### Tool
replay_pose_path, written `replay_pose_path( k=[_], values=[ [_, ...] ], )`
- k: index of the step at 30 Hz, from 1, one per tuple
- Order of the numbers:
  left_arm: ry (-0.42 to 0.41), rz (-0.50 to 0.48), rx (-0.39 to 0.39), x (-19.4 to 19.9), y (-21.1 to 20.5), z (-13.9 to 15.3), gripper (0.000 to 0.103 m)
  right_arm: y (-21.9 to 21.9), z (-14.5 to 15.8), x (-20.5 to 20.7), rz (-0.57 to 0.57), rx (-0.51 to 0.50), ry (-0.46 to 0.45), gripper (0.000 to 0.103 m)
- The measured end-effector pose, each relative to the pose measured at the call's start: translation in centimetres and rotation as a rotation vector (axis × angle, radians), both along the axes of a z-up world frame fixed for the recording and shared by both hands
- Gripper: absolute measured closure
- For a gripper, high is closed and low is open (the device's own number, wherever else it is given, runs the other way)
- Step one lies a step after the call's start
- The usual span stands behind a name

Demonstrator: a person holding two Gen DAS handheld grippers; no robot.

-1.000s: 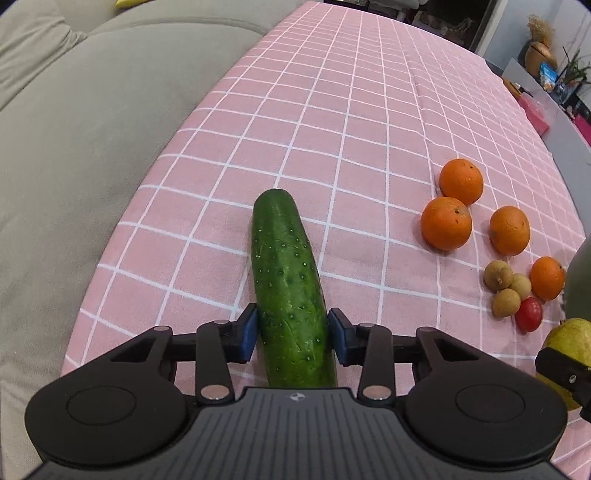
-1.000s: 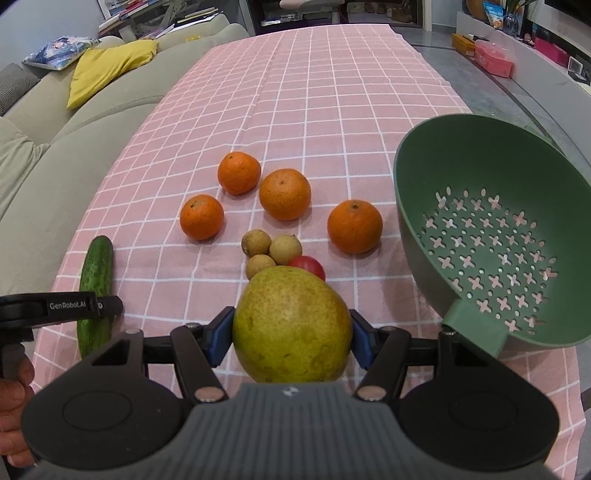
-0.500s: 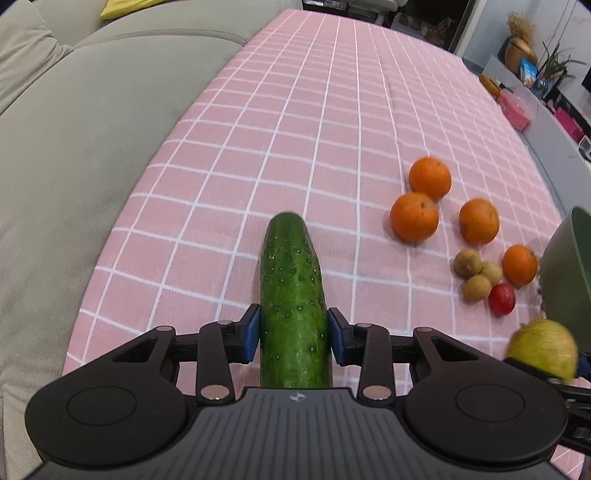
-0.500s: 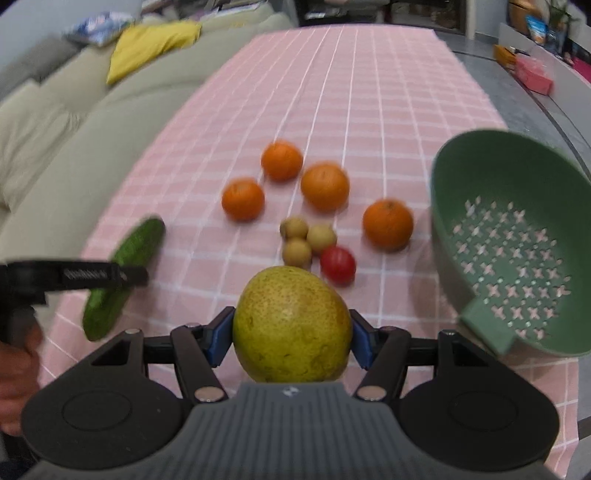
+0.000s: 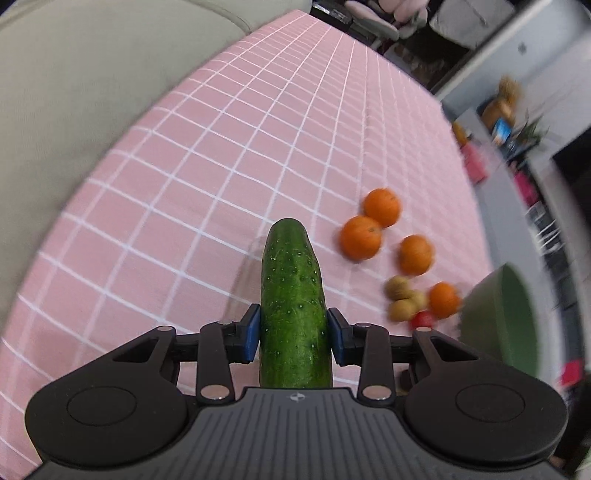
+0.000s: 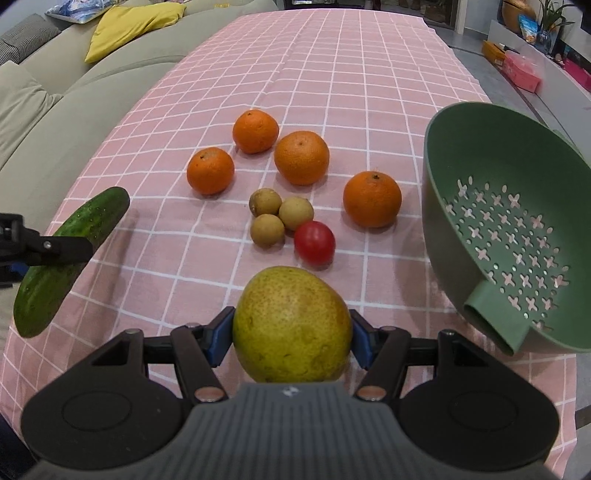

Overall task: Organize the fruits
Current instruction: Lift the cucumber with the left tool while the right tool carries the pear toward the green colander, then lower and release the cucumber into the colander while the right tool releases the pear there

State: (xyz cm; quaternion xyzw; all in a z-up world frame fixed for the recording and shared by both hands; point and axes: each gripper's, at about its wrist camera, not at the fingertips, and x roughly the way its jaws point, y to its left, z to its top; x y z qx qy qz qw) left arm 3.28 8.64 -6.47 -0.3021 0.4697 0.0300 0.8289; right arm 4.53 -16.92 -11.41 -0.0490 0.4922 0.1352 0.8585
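Observation:
My left gripper is shut on a green cucumber, lifted off the pink checked tablecloth; in the right wrist view the cucumber hangs tilted at the left edge. My right gripper is shut on a yellow-green pear. Several oranges, three small brown fruits and a red tomato lie on the cloth ahead. A green colander stands tipped at the right.
A grey sofa with a yellow cushion runs along the table's left side. A low shelf with boxes and a plant lies beyond the table's right edge. The far half of the cloth carries nothing.
The left gripper has lifted the cucumber off the cloth and swung it right, toward the fruit. The right gripper keeps the pear at about the same place.

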Motion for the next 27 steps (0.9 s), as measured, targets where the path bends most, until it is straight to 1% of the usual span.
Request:
replay_pose_path(
  k=[2,5,8,11,14,17,20,23,27],
  values=[
    [-0.022,0.002,-0.022,-0.3,-0.1,0.7,0.061,0.0,0.7,-0.2,0.002,0.018,-0.006,0.042],
    [-0.059,-0.015,-0.026,-0.3,-0.7,2.2,0.061,-0.2,2.8,-0.5,0.021,0.057,-0.033,0.042],
    [-0.105,-0.064,-0.003,0.5,-2.3,4.2,0.061,-0.9,5.5,-0.7,0.021,0.106,-0.078,0.042],
    [-0.147,-0.114,-0.010,1.8,-4.4,5.9,0.061,-2.4,8.0,-0.3,-0.002,0.150,-0.124,0.042],
    [-0.183,-0.172,-0.017,3.2,-7.0,7.1,0.061,-4.4,9.8,0.3,-0.040,0.178,-0.156,0.042],
    [-0.205,-0.229,-0.027,4.6,-9.7,7.8,0.061,-6.6,10.7,1.1,-0.082,0.171,-0.177,0.042],
    [-0.219,-0.277,-0.033,6.0,-12.5,8.2,0.061,-9.2,10.9,2.0,-0.134,0.175,-0.173,0.042],
    [-0.227,-0.315,-0.036,7.0,-14.8,8.2,0.061,-11.5,11.2,2.4,-0.176,0.178,-0.174,0.042],
    [-0.224,-0.360,-0.036,8.0,-17.3,7.7,0.061,-13.6,11.5,2.8,-0.203,0.172,-0.181,0.042]
  ],
)
